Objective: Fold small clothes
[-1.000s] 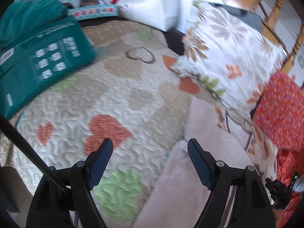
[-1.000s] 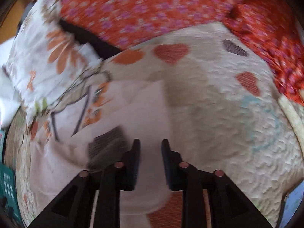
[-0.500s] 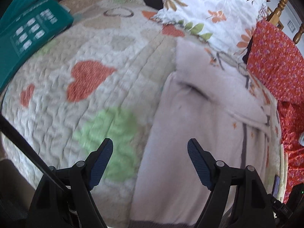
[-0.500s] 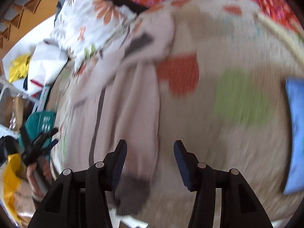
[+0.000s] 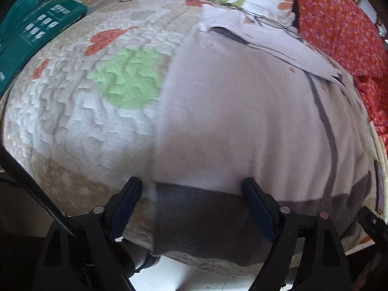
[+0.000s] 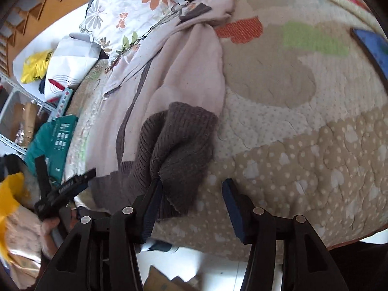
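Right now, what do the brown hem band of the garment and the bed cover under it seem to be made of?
The brown hem band looks like ribbed knit, probably wool or acrylic yarn: close parallel ribs and a soft matte surface. The pale garment body above it seems a finer, smoother knit or fleece. The bed cover appears to be quilted cotton-like cloth: wavy stitch lines and puffed printed patches.

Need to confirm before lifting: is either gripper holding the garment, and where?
Nothing held. Left gripper is closing over the grey hem; right gripper stands open at the cuff.
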A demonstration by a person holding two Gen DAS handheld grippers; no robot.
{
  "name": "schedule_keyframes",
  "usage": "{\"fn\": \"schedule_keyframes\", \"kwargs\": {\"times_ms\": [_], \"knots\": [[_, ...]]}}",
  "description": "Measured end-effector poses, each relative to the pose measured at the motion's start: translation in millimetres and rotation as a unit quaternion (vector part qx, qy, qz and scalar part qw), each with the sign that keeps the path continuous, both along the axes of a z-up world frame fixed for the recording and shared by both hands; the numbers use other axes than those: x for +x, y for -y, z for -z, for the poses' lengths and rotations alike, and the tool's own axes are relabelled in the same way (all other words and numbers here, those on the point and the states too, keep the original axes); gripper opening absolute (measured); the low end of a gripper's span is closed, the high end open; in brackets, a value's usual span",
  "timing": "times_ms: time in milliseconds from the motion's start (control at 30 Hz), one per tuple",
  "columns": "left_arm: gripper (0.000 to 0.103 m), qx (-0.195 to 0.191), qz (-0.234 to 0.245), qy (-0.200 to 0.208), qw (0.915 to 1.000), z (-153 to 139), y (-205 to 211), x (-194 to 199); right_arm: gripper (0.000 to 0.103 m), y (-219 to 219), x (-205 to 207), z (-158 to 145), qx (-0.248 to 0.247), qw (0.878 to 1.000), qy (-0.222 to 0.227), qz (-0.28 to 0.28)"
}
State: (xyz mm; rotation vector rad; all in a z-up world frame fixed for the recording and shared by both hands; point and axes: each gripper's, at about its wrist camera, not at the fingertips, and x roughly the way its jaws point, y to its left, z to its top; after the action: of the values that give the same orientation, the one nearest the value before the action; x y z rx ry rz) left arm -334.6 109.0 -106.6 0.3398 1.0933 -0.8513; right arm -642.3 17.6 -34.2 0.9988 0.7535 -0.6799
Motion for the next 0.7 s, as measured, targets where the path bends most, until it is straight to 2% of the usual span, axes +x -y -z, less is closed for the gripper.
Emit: {"fn": "schedule_keyframes", "kwargs": {"times_ms": [33,67,100,133,200,300,367,500,600,700], "knots": [[0.054,-0.001,0.013,0.005,0.9999,-3.2,1.8,-4.8,0.05,1.5,4.2,0.0,-0.008,1.0,-0.004,0.005],[0.044,0.001,0.023,0.012,0.9996,-7.1,4.6,-7.8,0.029,3.2,4.8,-0.2,-0.016,1.0,-0.01,0.007],[0.01,0.002,0.031,0.022,0.9993,-14.2,5.1,-8.5,0.008,6.3,5.7,0.1,-0.02,1.0,-0.014,0.008],[0.007,-0.001,0.036,0.019,0.9992,-18.7,3.4,-7.4,0.006,9.7,2.0,-0.3,-0.013,1.0,-0.003,0.014],[0.007,-0.014,0.033,-0.003,0.9994,-29.3,-8.9,-2.7,0.005,9.7,-10.7,-7.0,-0.003,1.0,0.004,0.02],[0.007,-0.036,0.039,-0.008,0.9986,-49.0,-40.6,-5.8,0.004,-6.7,-40.8,-26.4,0.003,1.0,0.005,0.009],[0.007,-0.04,0.039,-0.022,0.9982,-50.5,-58.0,-8.5,0.004,-23.6,-66.0,-35.6,0.002,1.0,-0.011,0.007],[0.009,-0.026,0.052,-0.028,0.9979,-37.4,-63.1,-18.9,0.004,-38.9,-99.4,-25.0,0.027,0.998,-0.046,0.024],[0.009,-0.018,0.055,-0.028,0.9979,-35.4,-67.8,-21.5,0.008,-39.9,-104.1,-26.3,0.046,0.998,-0.034,0.021],[0.01,-0.032,0.051,-0.026,0.9978,-41.8,-77.0,-15.9,0.008,-44.6,-101.1,-39.7,0.022,0.998,-0.06,0.003]]}}
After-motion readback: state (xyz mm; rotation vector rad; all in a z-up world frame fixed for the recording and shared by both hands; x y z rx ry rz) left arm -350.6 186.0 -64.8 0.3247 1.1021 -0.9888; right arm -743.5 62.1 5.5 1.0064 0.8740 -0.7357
